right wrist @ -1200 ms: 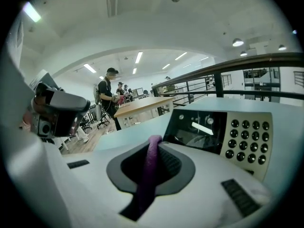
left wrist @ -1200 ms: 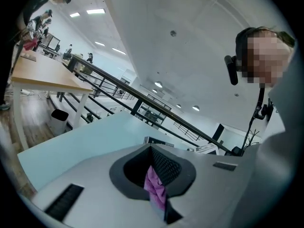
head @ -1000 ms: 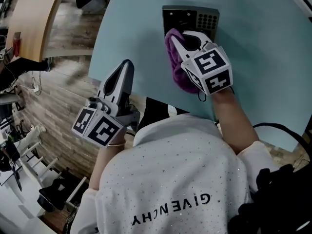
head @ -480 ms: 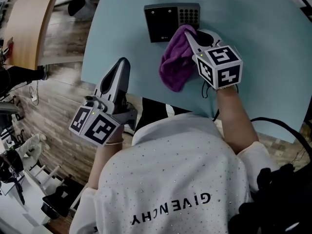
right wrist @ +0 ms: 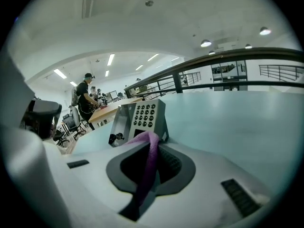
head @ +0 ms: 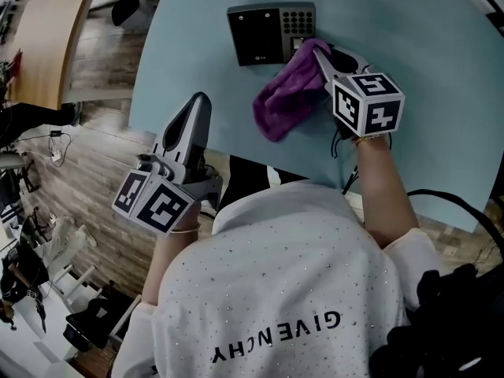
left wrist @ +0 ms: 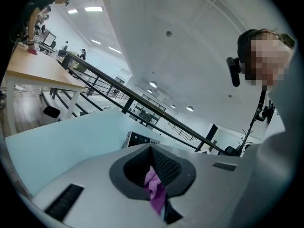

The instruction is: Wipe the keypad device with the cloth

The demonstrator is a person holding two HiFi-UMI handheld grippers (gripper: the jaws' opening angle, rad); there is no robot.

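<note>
The dark keypad device (head: pixel 272 31) lies flat at the far side of the pale blue table (head: pixel 441 93). My right gripper (head: pixel 320 49) is shut on the purple cloth (head: pixel 282 99), and its tips rest at the device's near right corner, just below the keys. The cloth trails down and left over the table. In the right gripper view the cloth (right wrist: pixel 149 160) runs between the jaws, with the keypad device (right wrist: pixel 142 120) close ahead. My left gripper (head: pixel 203 102) hovers shut at the table's near left edge, apart from the device (left wrist: pixel 141 139). A purple sliver (left wrist: pixel 154 190) shows in its slit.
Wooden floor lies left of the table, with a curved wooden desk (head: pixel 47 38) at the far left. A railing (right wrist: pixel 228 61) runs behind the table. A person (right wrist: pixel 85 99) stands far off by the desks. A black cable (head: pixel 461 203) lies at the table's near right edge.
My right gripper has dragged the cloth rightward across the device, from its middle to its near right corner by the keys. The left gripper has stayed in place.
</note>
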